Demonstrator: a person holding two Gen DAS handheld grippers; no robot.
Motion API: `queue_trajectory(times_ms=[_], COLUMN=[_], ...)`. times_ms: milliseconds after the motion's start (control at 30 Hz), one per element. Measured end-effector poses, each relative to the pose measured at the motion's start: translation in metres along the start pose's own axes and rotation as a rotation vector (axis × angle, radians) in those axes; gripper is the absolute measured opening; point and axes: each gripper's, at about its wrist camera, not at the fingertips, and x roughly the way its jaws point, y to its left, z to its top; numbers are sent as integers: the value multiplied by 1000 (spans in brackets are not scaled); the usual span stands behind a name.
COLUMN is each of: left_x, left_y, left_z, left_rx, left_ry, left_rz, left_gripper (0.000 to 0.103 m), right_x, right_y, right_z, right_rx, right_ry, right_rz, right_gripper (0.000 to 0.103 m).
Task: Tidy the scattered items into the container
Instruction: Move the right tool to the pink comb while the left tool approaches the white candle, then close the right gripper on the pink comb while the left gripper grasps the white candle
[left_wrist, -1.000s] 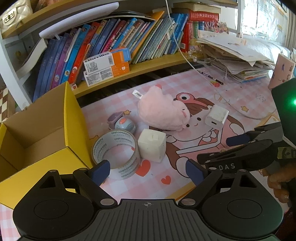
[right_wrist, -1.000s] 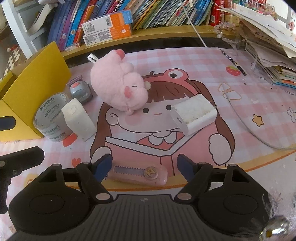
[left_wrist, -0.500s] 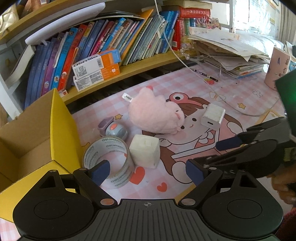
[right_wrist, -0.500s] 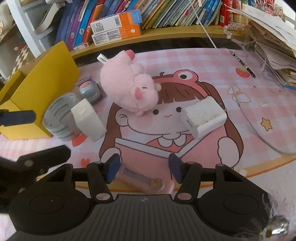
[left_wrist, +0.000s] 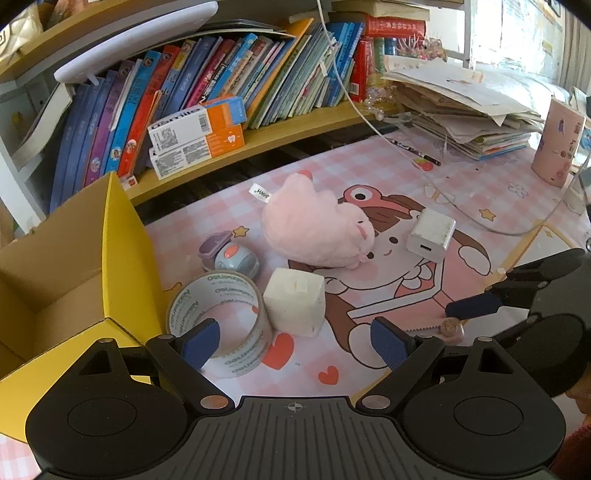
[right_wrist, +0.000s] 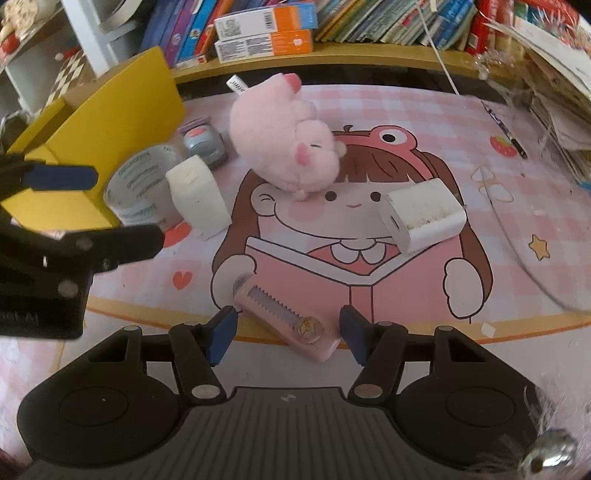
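Narrower now, the right gripper's (right_wrist: 286, 334) still-open fingers straddle the pink cutter (right_wrist: 286, 321), lying askew, so closing may twist it loose; left gripper (left_wrist: 293, 341) hangs open.

Showing a pink-and-white checked mat (left_wrist: 369, 177) over the counter, printed with a brown-haired cartoon girl, red hearts and yellow stars. Sitting at the left, a box (left_wrist: 122, 258) yellow outside and plain brown inside. Lying far on the mat, a pale pink plush toy (left_wrist: 314, 229) with a white tag. Standing near it, a white charger (left_wrist: 430, 234) and an off-white block (left_wrist: 295, 304). Resting beside the box, a clear tape roll (left_wrist: 221, 317) with grey lettering, and a grey toy (left_wrist: 236, 258) with an orange-red button. Lying nearest, a pink cutter (right_wrist: 288, 319) bearing a gold star. Framing everything, black grippers with dark blue pads (right_wrist: 221, 332).
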Motion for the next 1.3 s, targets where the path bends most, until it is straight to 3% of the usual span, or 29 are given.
queue_trajectory(times_ms=[67,133,200,367,567,800,867,900,933,1300], left_x=[1,3,5,14,34,53,57,58,58,35], left_y=[-1,-2,-4,-9,-16,-21,-22,-23,-23,-21], left_z=[1,3,5,14,22,22,19,18,18,14], left_rx=[-1,1,2,19,101,190,194,200,207,152], left_ry=[2,0,-7,-33,-36,-9,-11,-8,-4,10], left_rz=[-7,-17,-24,-13,23,70,66,64,62,-63], left_gripper=[91,90,90,90,66,65,57,41,38,30], right_x=[-1,-3,-6,-11,-8,-4,-3,-3,-4,-9], right_y=[1,-1,-7,-16,-13,-11,-10,-10,-10,-11], right_z=[-1,-3,-5,-8,-6,-2,-2,-3,-3,-4], right_rx=[-22,-27,3,44,26,12,9,7,3,18], right_ry=[-3,-13,-22,-22,-20,-24,-26,-26,-28,-32], right_rz=[-8,-29,-45,-85,-78,-80,-81,-82,-82,-77], right_gripper=[56,34,28,27,27,28,28,28,28,24])
